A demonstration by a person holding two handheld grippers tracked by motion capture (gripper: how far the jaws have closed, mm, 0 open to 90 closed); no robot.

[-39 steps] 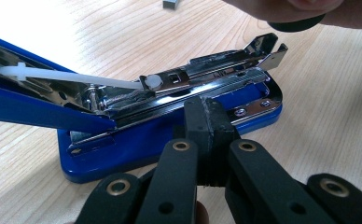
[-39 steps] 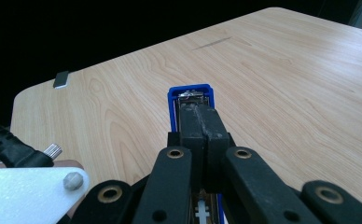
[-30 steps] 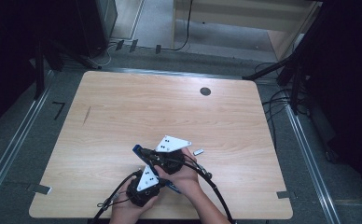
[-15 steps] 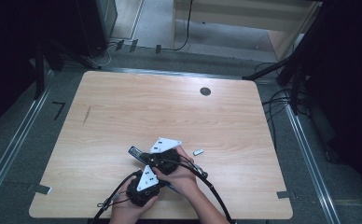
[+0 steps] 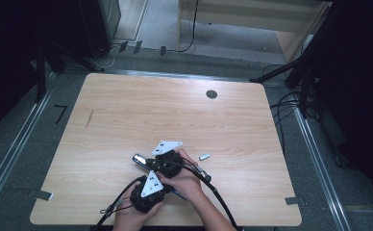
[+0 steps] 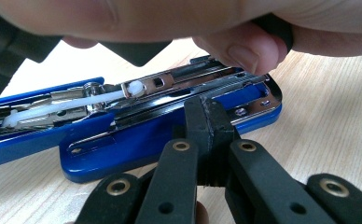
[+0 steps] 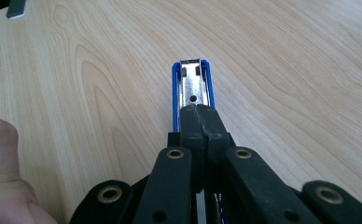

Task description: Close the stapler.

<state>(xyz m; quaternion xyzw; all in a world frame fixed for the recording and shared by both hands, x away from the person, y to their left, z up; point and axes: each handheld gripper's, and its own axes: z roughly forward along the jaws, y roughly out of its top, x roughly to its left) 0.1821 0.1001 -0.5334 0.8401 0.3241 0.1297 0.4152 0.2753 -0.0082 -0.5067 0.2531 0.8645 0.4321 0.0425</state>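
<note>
A blue stapler lies opened out on the wooden table (image 5: 127, 115) near its front edge. One end of the stapler (image 5: 139, 159) pokes out to the left of the hands. In the left gripper view its blue base and metal magazine (image 6: 170, 121) lie across just beyond my left gripper (image 6: 208, 109), whose jaws are pressed together with no gap. My right gripper (image 7: 198, 114) is shut too. The stapler's blue-sided metal arm (image 7: 191, 81) runs out from under its tips, in line with the jaws. In the high view the left gripper (image 5: 148, 190) sits below the right gripper (image 5: 167, 156).
A small grey metal piece (image 5: 204, 156) lies on the wood just right of the hands. A round black grommet (image 5: 211, 94) sits near the far edge. Cables trail off the front edge. Fingers of the other hand (image 6: 244, 46) hang close over the stapler.
The right gripper and the stapler end have shifted slightly toward the front left of the table. The left gripper has stayed put.
</note>
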